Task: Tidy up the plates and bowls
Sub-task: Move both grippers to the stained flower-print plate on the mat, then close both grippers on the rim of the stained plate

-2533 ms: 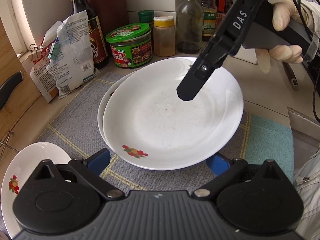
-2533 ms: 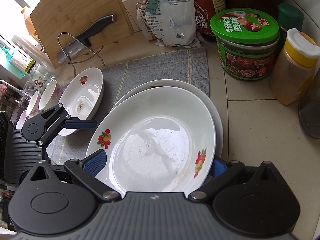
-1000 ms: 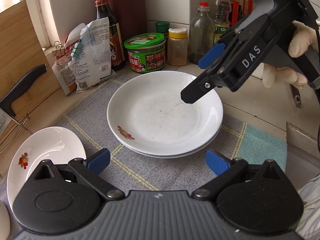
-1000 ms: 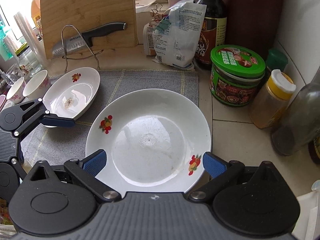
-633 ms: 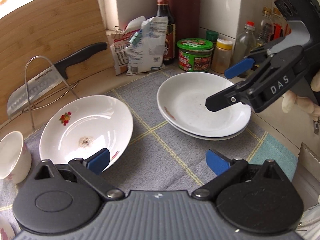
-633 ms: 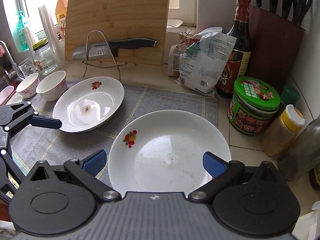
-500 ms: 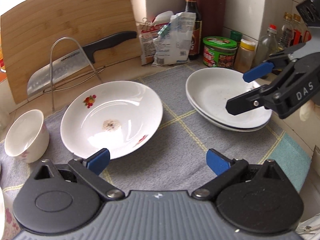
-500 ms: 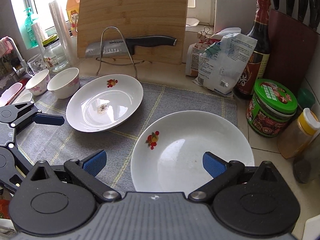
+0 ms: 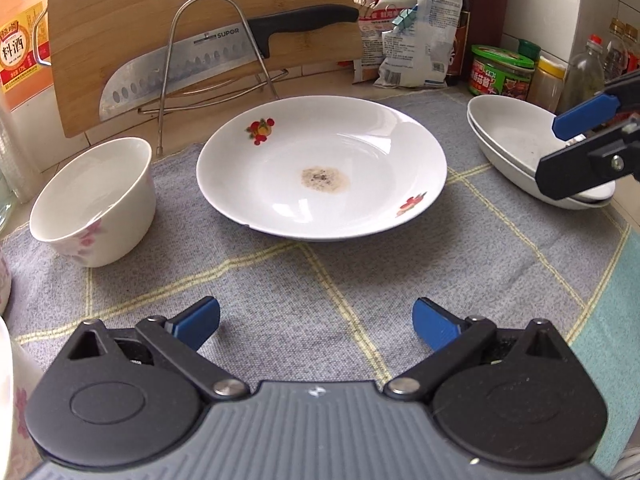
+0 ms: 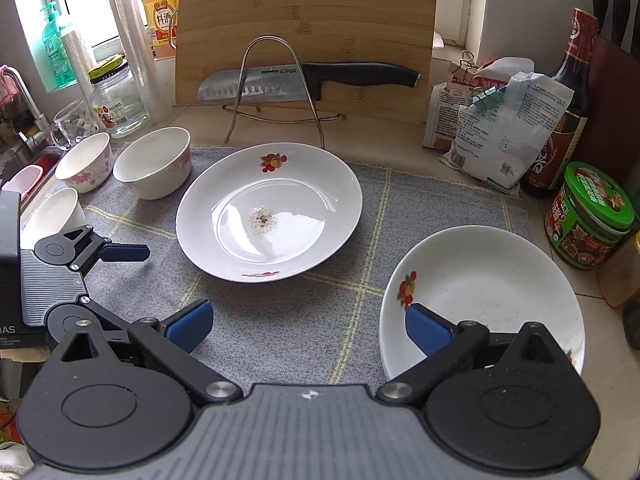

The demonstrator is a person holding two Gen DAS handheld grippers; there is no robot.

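On the tabletop, stacked so far: two plates [image 9: 532, 148] sit nested, one in the other, just under the right gripper's fingers and off to the right of the left gripper. I judge this pile to be the finished part of the job.
Loose plate: a white plate [image 10: 269, 211] with fruit prints and a brown speck of residue at its centre lies alone on the grey mat [image 10: 288, 320], straight ahead of both grippers, well apart from the stack.
Bowls: three bowls [image 10: 152, 168] stand unstacked in a cluster to the far left of the right gripper; the nearest one [image 9: 94, 200] is ahead and to the left of the left gripper. A fourth white rim may show at the left edge, but I cannot tell what it is.
Left gripper: the left gripper [image 9: 316, 320] hangs over bare mat with its blue pads spread wide, holding nothing.
Right gripper: the right gripper [image 10: 308, 326] is likewise spread and empty; its right pad overlaps the stack's near rim in view, though whether it touches is not clear.
Left to do: by my reading, the single plate has yet to join the stack, and the bowls have yet to be nested.
Behind: a knife [image 10: 304, 80] rests in a wire rack against the cutting board, beyond the loose plate.
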